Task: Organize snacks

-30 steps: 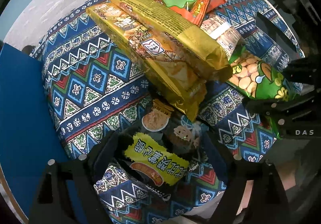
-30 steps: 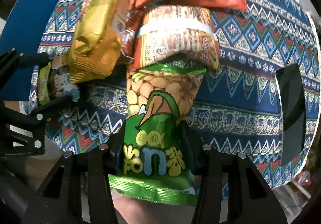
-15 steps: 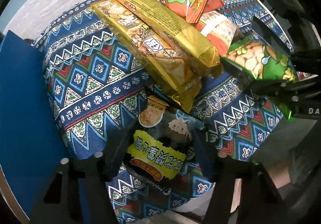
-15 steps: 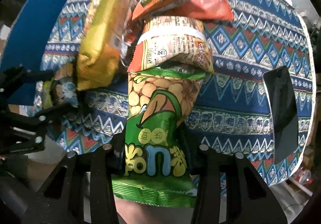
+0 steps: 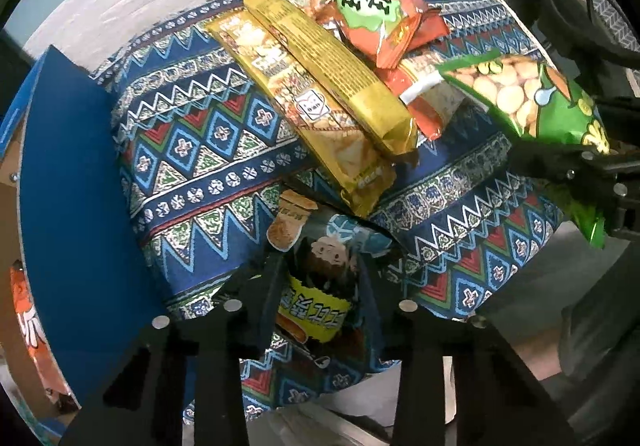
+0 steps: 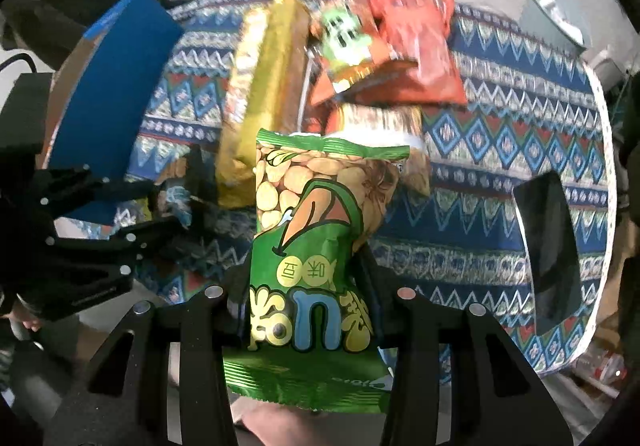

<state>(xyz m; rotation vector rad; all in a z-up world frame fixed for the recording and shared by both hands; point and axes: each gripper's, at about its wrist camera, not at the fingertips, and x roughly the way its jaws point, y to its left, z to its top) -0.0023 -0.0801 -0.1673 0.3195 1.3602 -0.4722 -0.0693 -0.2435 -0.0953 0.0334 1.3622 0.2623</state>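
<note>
My left gripper (image 5: 318,270) is shut on a dark snack bag with a yellow label (image 5: 316,286), held above the table's near edge. My right gripper (image 6: 306,270) is shut on a green peanut bag (image 6: 312,230), lifted off the table; that bag also shows at the right of the left wrist view (image 5: 532,102). Two long gold packs (image 5: 320,86), a red bag with a green logo (image 5: 372,10) and an orange-and-white pack (image 5: 424,102) lie piled on the patterned tablecloth (image 5: 200,150).
A blue box flap (image 5: 68,206) stands at the table's left edge, with an orange bag (image 5: 28,322) in the cardboard box below it. A dark phone (image 6: 548,242) lies at the table's right. A grey bucket (image 6: 556,14) stands beyond the far corner.
Both grippers have lifted and pulled back with their bags. The green peanut bag has come off the pile and the dark bag has slid out from under the gold packs.
</note>
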